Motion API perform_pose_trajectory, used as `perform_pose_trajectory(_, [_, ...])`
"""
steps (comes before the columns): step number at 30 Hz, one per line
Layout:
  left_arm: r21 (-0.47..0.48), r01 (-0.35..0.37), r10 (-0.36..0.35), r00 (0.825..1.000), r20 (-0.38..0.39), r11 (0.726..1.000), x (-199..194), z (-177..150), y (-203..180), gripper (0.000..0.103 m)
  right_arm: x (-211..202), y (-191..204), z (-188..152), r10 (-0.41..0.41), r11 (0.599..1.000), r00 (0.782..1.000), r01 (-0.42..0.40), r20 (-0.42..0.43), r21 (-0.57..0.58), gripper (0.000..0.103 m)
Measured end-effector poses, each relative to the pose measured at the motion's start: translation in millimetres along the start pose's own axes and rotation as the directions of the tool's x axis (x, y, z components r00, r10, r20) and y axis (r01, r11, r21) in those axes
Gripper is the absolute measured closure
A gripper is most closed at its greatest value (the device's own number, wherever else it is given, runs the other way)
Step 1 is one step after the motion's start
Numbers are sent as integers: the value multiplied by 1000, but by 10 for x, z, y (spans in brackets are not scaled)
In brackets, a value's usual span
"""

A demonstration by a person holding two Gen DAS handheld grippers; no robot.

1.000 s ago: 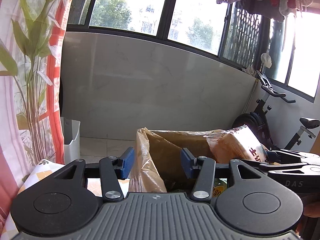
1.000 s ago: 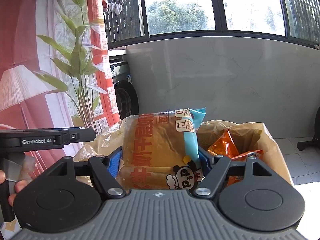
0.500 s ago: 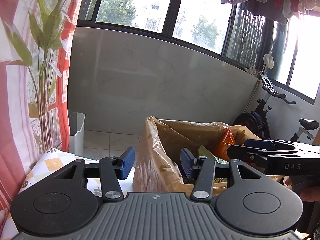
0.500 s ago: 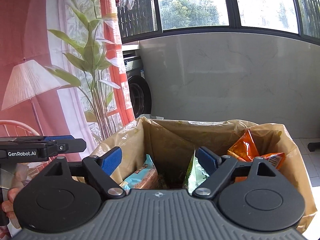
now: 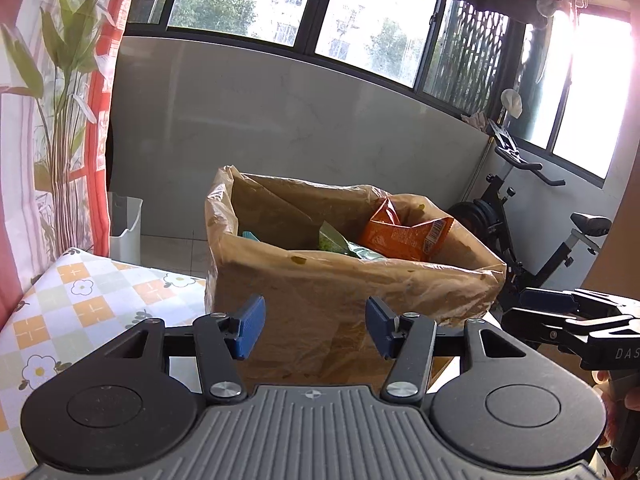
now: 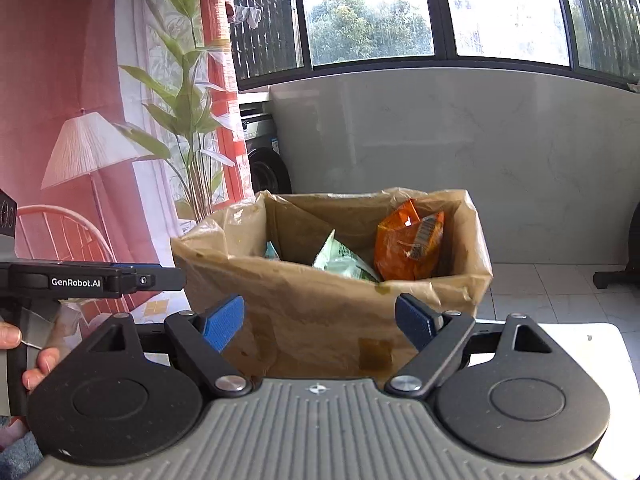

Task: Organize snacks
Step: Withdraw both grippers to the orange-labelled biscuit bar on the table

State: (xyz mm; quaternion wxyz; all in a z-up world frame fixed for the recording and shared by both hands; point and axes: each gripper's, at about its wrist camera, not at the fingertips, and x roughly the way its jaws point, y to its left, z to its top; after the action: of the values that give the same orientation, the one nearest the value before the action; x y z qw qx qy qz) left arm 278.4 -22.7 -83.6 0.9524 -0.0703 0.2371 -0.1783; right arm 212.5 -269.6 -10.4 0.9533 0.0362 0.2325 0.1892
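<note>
A cardboard box lined with a brown plastic bag stands on the table, also in the right wrist view. Inside it are an orange snack bag, a green-white snack bag and the blue corner of a bread pack. My left gripper is open and empty in front of the box. My right gripper is open and empty in front of the box. The right gripper also shows at the right edge of the left wrist view.
The table has a floral checked cloth. A white bin stands on the floor behind it. An exercise bike is at the right. A washing machine and a curtain are at the left.
My right gripper let go of the bread pack into the box and opened. Both grippers have pulled back from the box, which now shows whole.
</note>
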Motion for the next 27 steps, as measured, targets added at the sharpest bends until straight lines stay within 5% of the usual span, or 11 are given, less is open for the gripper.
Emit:
perform_pose_trajectory(13, [-2, 48, -47, 989, -140, 999, 121, -695, -342, 45, -479, -413, -1197, -101, 995, 966, 103, -236, -3, 18])
perform_pose_trajectory(21, [-1, 41, -40, 986, -160, 999, 132, -779, -380, 45, -456, -299, -1734, -173, 978, 885, 101, -433, -184, 18])
perform_pose_trajectory(27, [-22, 43, -46, 983, -180, 999, 169, -800, -358, 45, -207, -124, -1733, -147, 982, 893, 81, -426, -168, 18])
